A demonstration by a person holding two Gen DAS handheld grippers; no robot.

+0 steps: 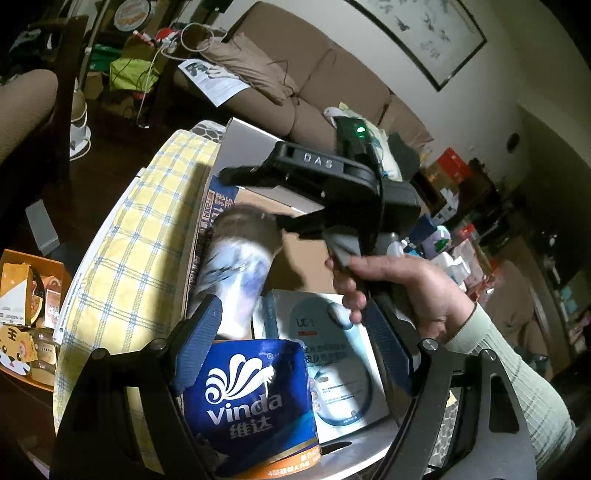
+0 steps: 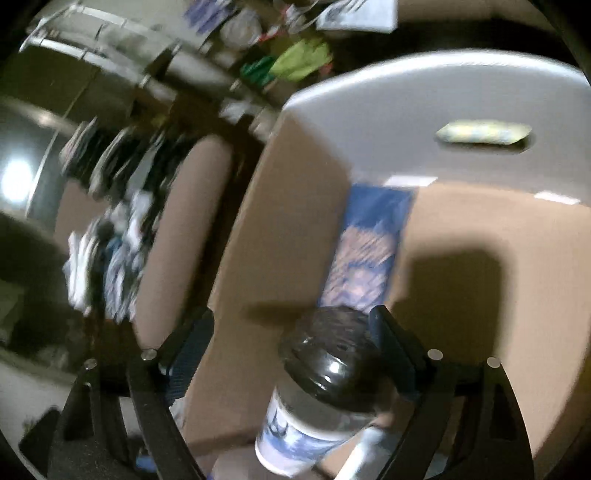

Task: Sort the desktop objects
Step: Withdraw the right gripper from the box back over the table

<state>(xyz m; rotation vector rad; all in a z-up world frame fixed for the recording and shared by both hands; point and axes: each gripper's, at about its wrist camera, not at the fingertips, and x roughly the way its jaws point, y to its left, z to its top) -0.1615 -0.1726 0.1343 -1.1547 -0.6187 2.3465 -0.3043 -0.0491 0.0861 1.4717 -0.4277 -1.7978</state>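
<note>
Cluttered living room, brown sofa (image 1: 314, 74) | cardboard box (image 2: 480, 258) | bottle (image 2: 325, 387) over it

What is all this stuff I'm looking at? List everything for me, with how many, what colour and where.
Cup: one, white and blue with a dark lid, tilted inside the cardboard box, blurred.
Cardboard box: one, brown, open, on the table.
Tissue pack: one, blue with white lettering, between the left claw's fingers.
Flat carton: one, white and pale blue, lying beside the tissue pack.
Checked cloth: one, yellow and white, left of the box.
Sofa: one, brown, behind the table.
Framed picture: one, dark frame, on the wall.
Left claw: one, black with blue pads, open around the tissue pack.
Right claw: one, black, open, the cup's lid against one finger.
Hand: one, holding the right claw's handle.
</note>
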